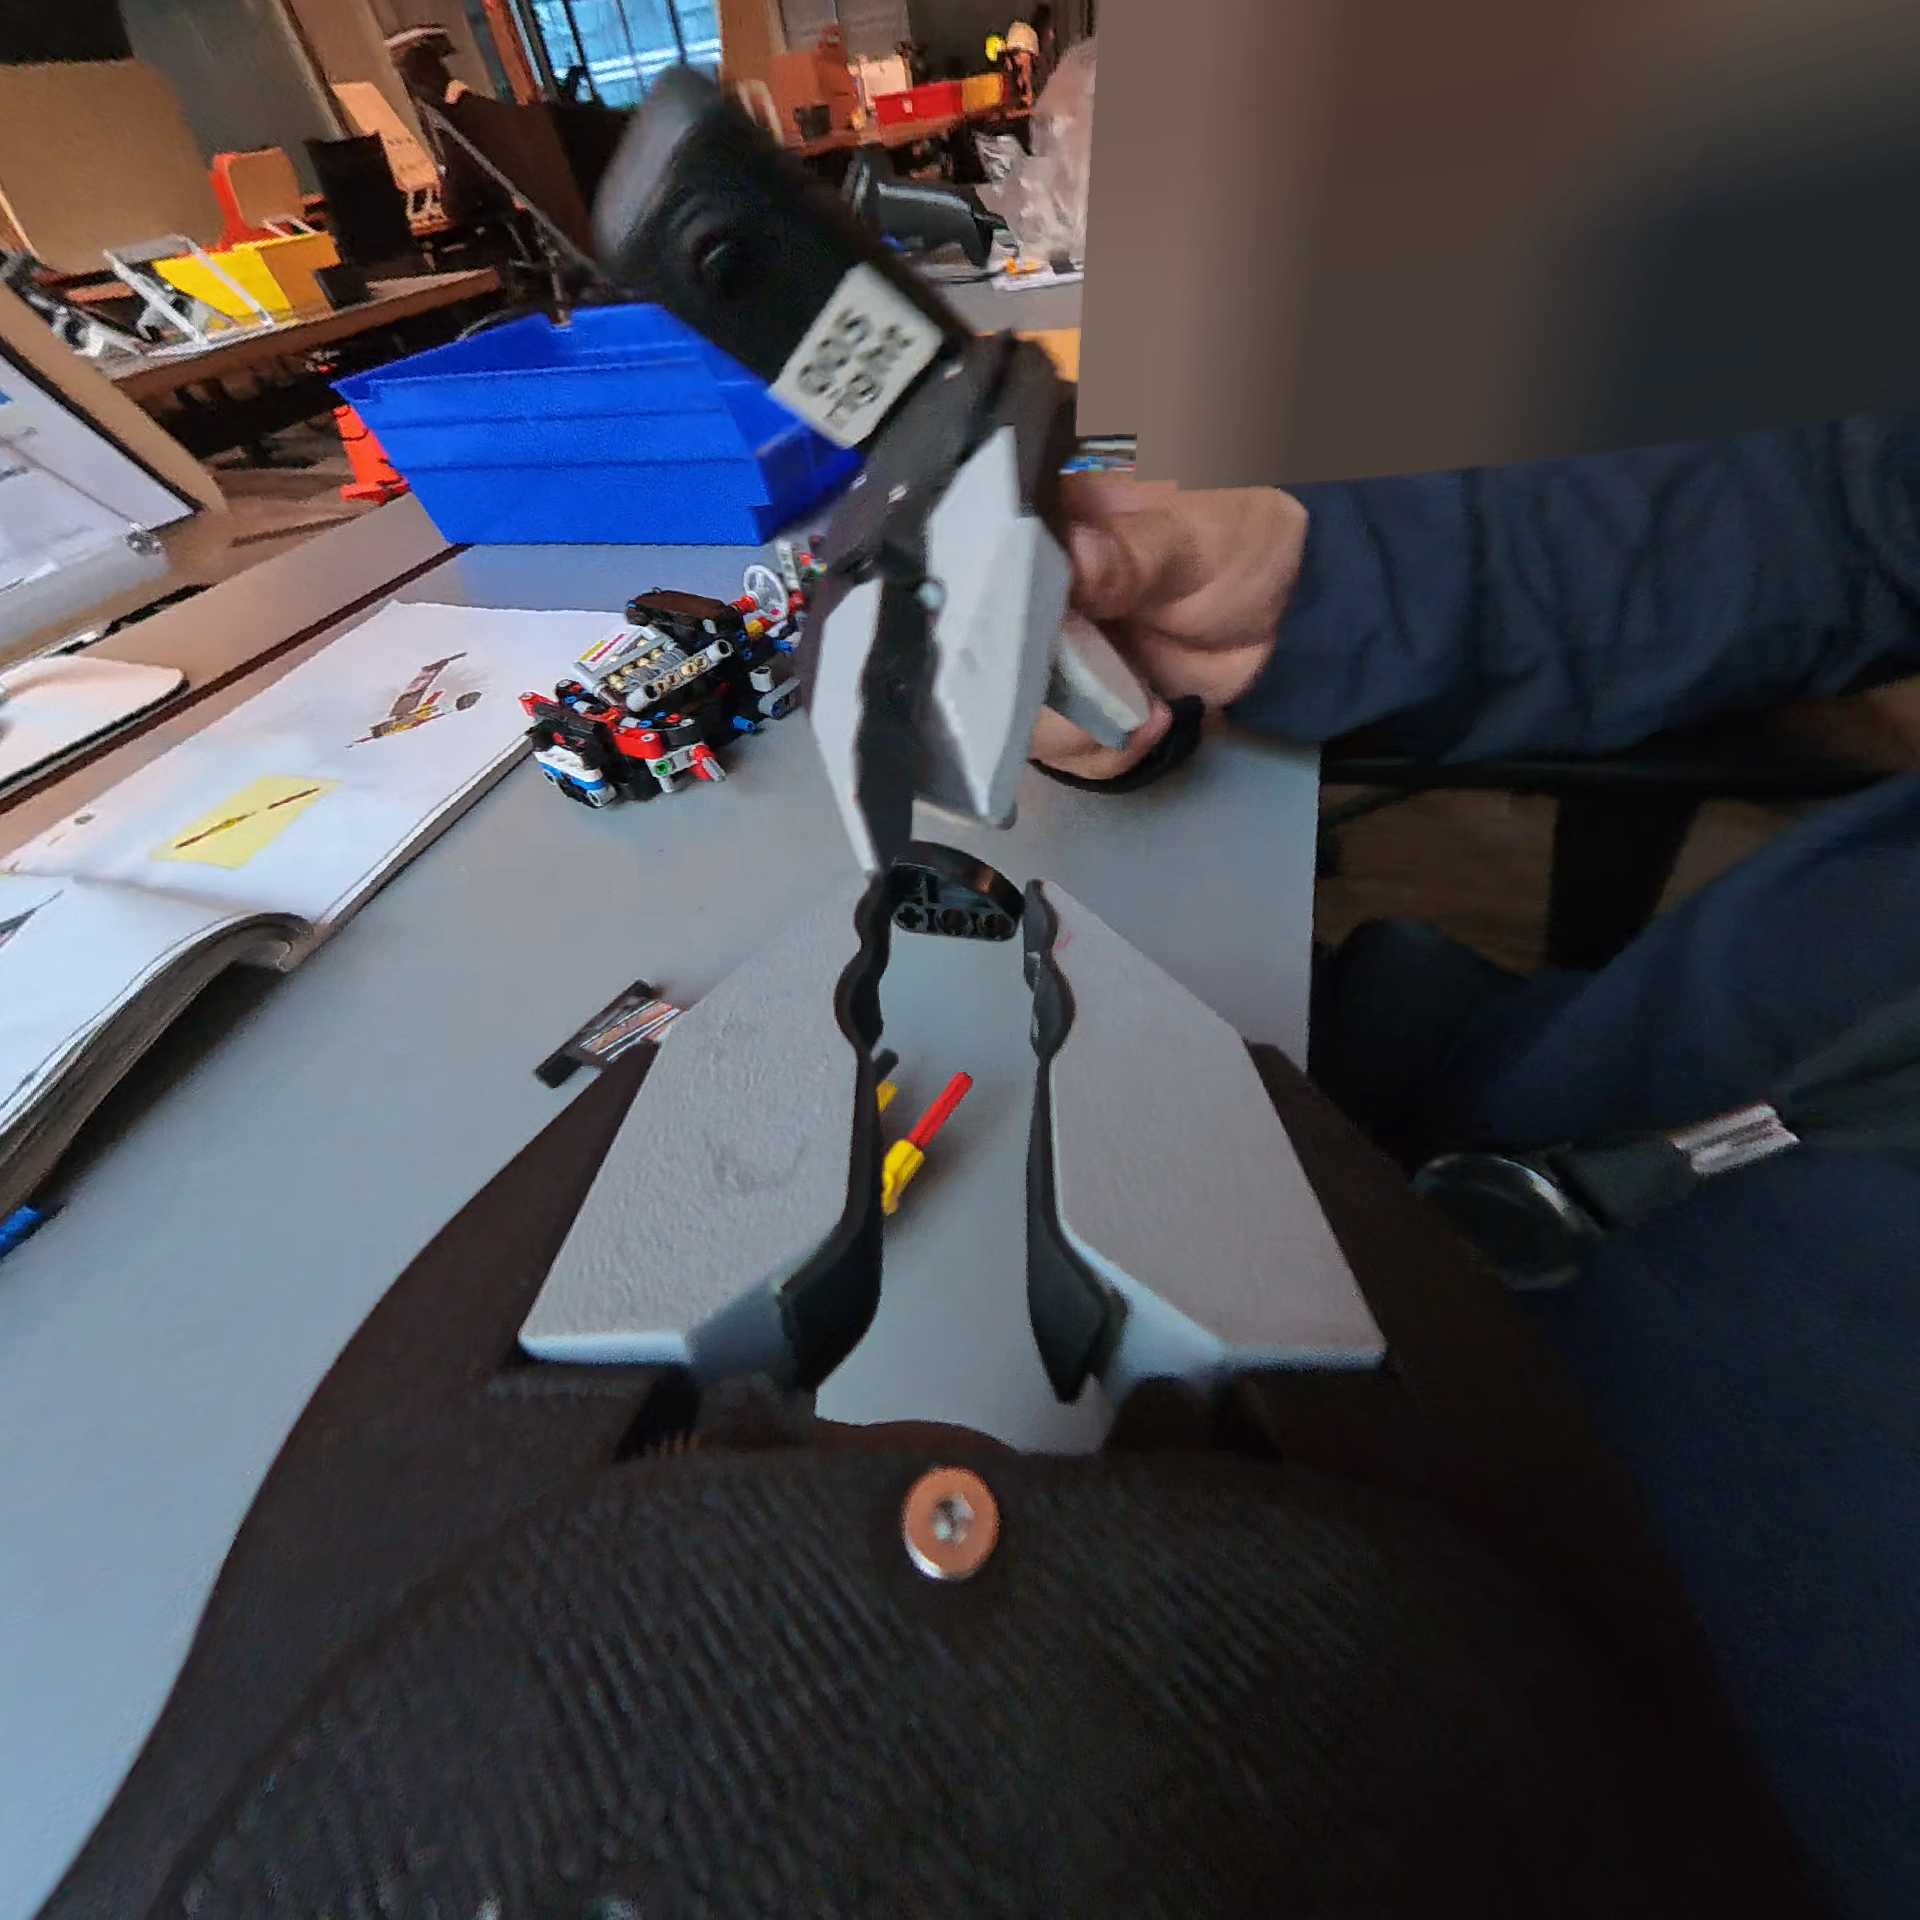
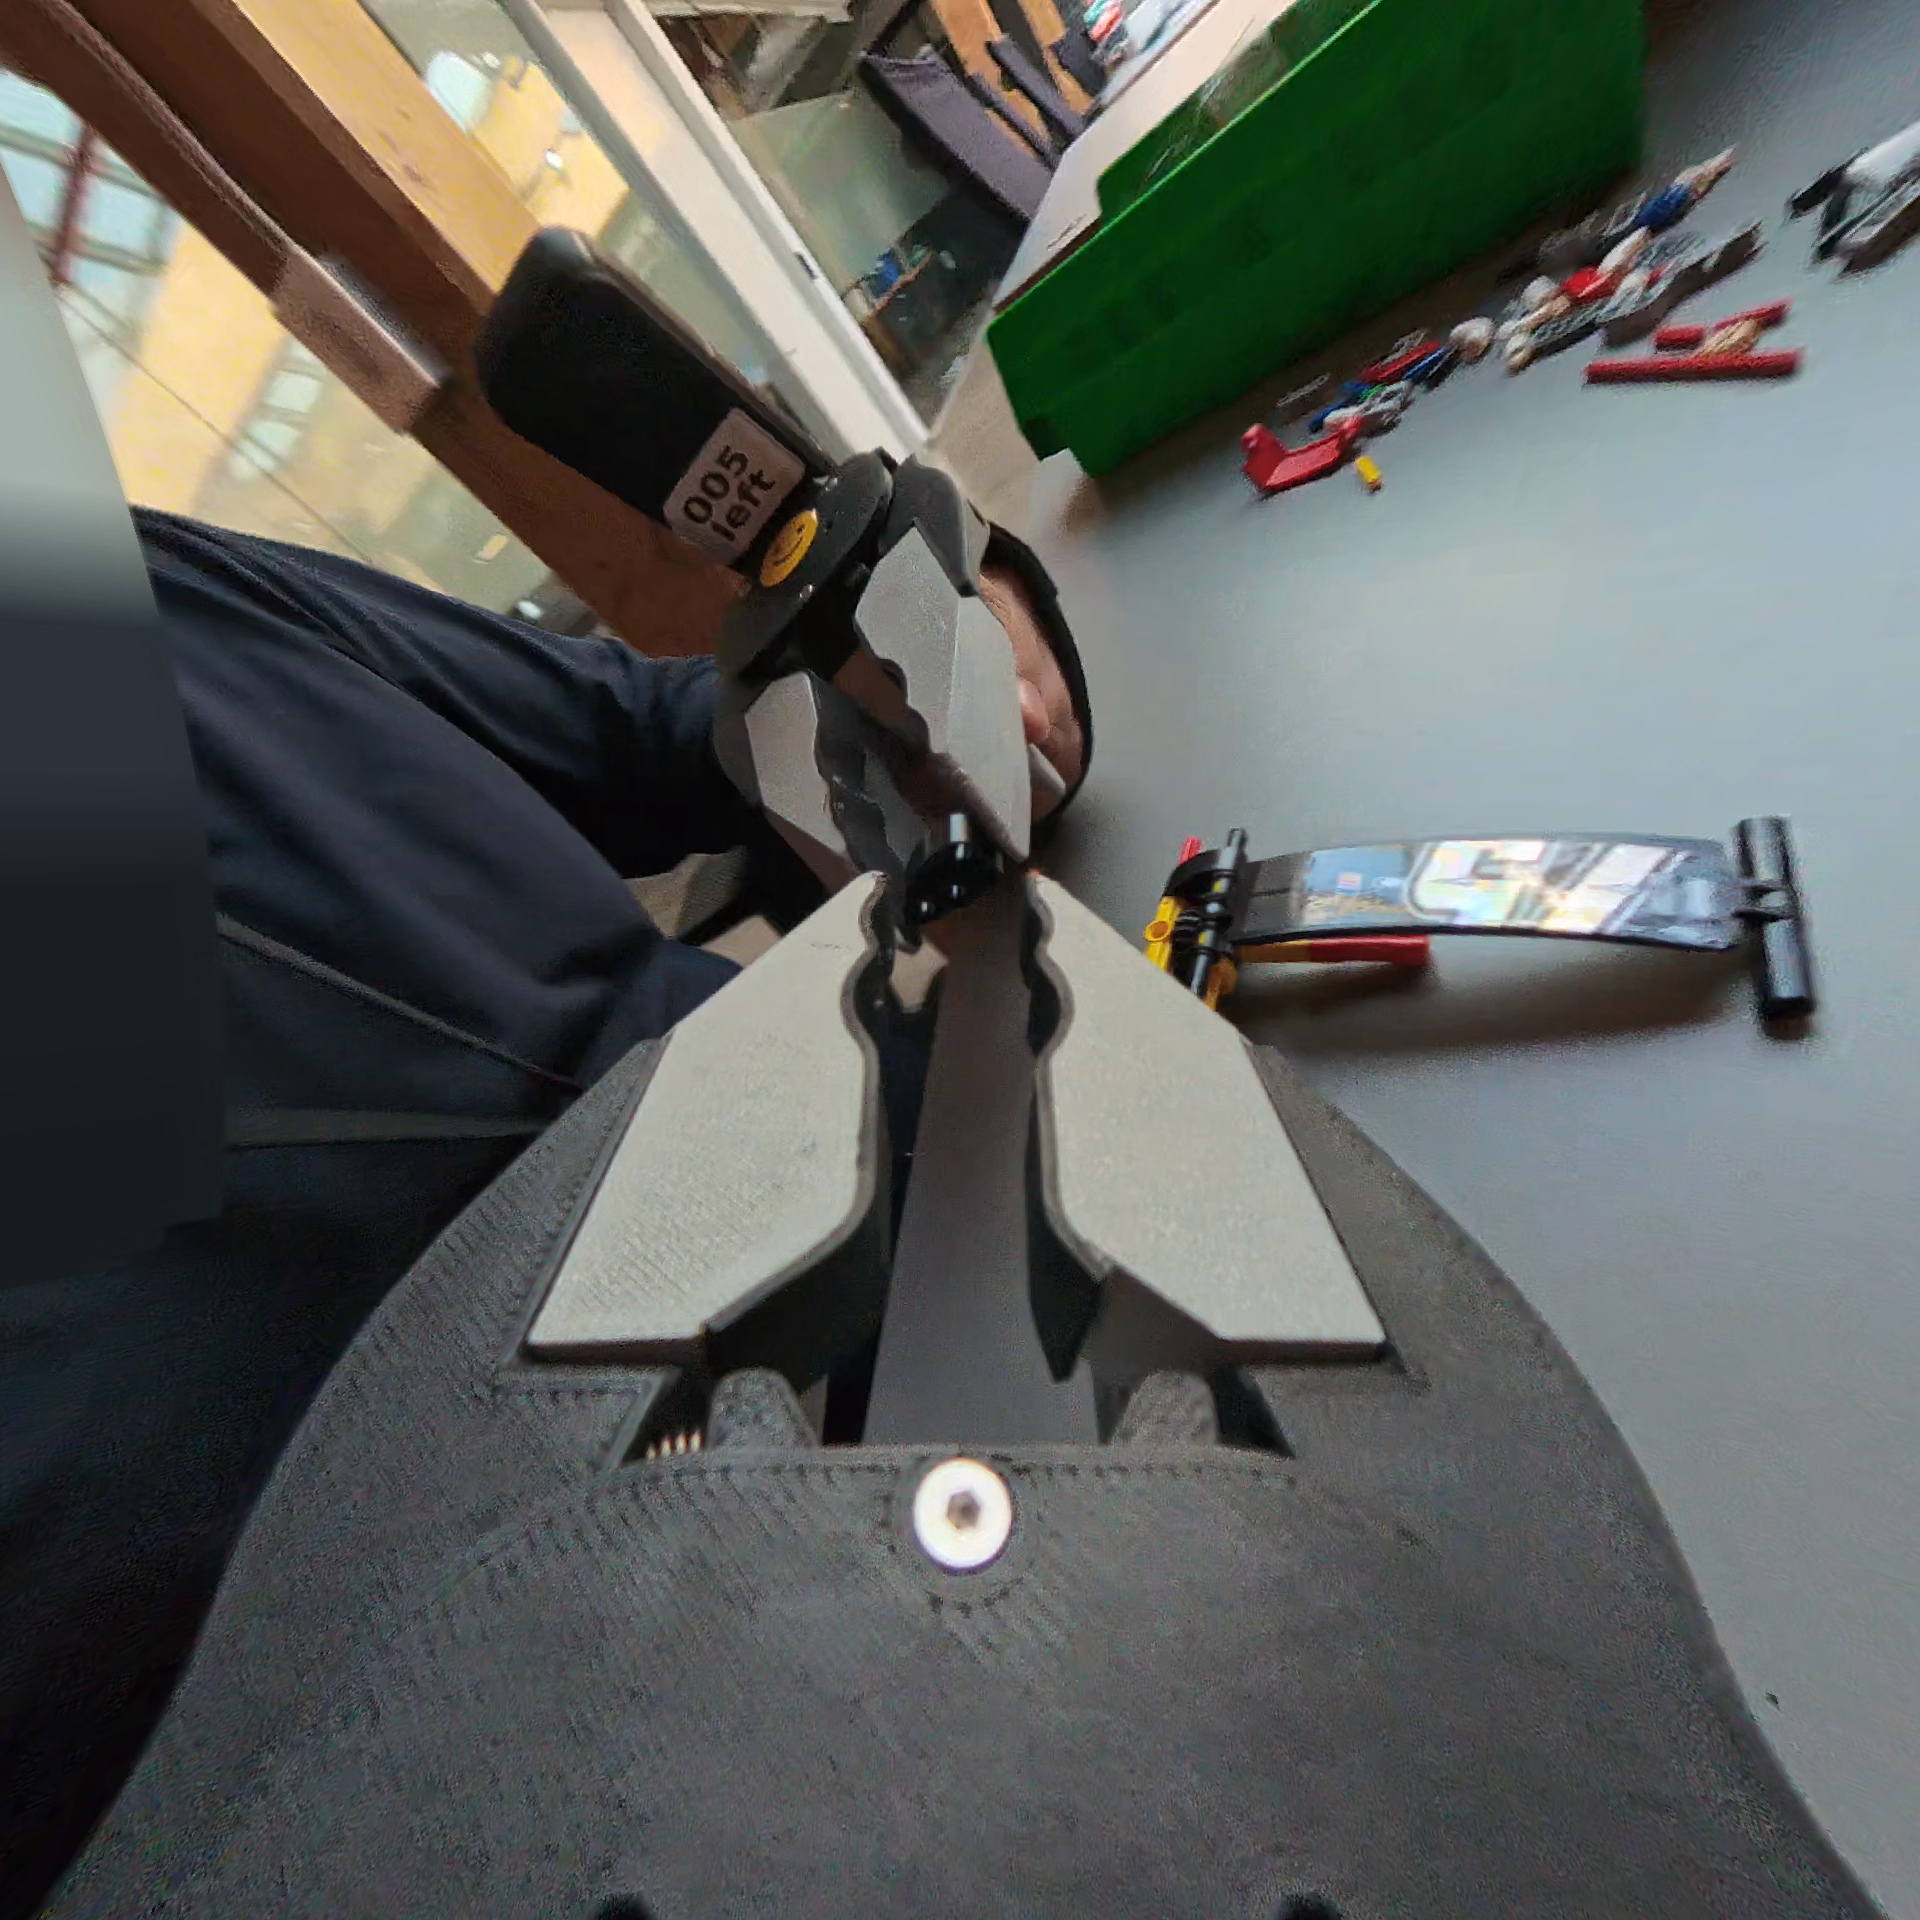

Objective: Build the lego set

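Note:
My left gripper (image 1: 956, 904) is shut on a small black beam piece with round holes (image 1: 956, 916); both pads press on its ends and hold it above the grey table (image 1: 416, 1195). My right gripper (image 1: 925, 842) comes in from above, its tips just over the piece. In the right wrist view my right gripper (image 2: 958, 899) is open. The black piece (image 2: 945, 878) sits in the left gripper (image 2: 951, 857) near my right gripper's left fingertip (image 2: 873, 904), and a gap shows on the other side.
A small brick-built car (image 1: 665, 696), an open instruction booklet (image 1: 260, 790) and a blue bin (image 1: 582, 447) lie beyond. A red-and-yellow axle (image 1: 925, 1132) lies under the left gripper. A black curved panel assembly (image 2: 1507, 894), a green bin (image 2: 1299, 239) and loose parts (image 2: 1558, 312) are to the right. Both grippers' tips are close together, under 4 cm apart.

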Tool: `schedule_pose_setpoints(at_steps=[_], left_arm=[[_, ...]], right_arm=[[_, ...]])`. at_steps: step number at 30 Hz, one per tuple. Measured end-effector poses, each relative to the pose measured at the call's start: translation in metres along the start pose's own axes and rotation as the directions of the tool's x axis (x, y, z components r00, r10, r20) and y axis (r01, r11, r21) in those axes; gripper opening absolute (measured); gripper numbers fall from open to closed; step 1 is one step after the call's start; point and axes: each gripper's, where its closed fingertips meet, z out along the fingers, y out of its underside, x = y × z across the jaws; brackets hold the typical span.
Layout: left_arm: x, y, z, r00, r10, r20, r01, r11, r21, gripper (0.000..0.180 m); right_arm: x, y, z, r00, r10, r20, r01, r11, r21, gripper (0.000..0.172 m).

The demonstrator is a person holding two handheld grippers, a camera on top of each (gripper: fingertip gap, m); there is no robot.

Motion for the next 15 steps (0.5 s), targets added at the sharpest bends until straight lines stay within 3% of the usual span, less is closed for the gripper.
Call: schedule_pose_setpoints(at_steps=[4, 10, 15], left_arm=[[0.000, -0.003, -0.002, 1.000, 0.023, 0.006, -0.023, 0.999, 0.024, 0.023], [0.011, -0.013, -0.003, 0.984, 0.177, 0.035, -0.180, 0.979, 0.099, 0.023], [0.016, -0.009, 0.002, 0.971, 0.235, 0.047, -0.238, 0.969, 0.062, 0.023]], right_arm=[[-0.001, 0.012, 0.000, 0.995, -0.046, -0.091, 0.041, 0.998, -0.055, 0.021], [-0.023, 0.011, 0.000, 0.989, 0.095, 0.117, -0.103, 0.992, 0.068, 0.020], [-0.023, 0.008, 0.003, 0.978, 0.142, 0.150, -0.158, 0.983, 0.097, 0.018]])
